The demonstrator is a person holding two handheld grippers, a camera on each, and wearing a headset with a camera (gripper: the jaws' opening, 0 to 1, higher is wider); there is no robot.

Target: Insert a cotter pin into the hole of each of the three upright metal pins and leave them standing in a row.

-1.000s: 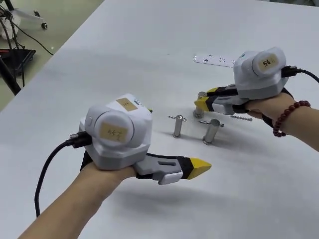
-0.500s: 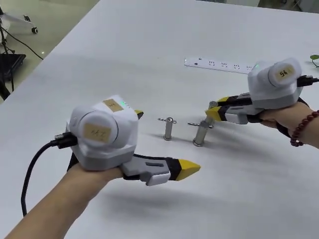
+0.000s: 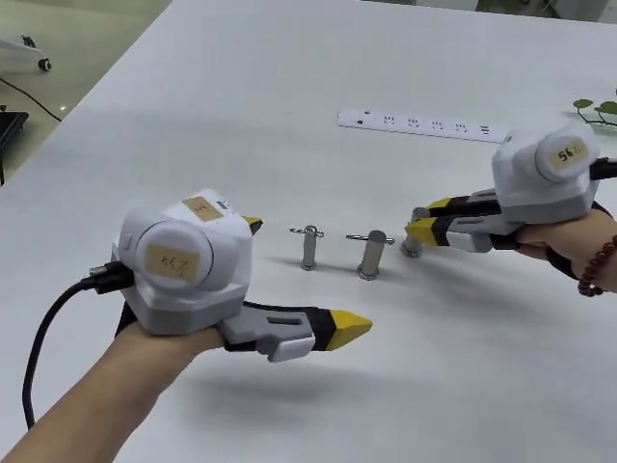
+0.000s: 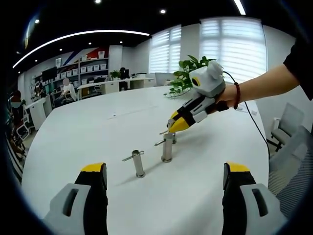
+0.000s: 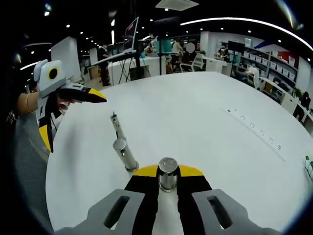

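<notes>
Left gripper [image 3: 303, 277], near left: jaws released, wide apart, holding nothing; left pin [image 3: 308, 253] and middle pin [image 3: 370, 258] stand upright on the bench [image 3: 241, 116], a cotter pin [image 3: 301, 231] through each top; right gripper [image 3: 422, 222]: jaws clenched on the upright right pin [image 5: 167, 172].

Two metal pins [image 3: 309, 251] are standing mid-frame, cotter pins [image 3: 359, 237] crossing their tops. At right, the right gripper [image 3: 424, 219] is flanking a third pin [image 3: 413, 248].
</notes>
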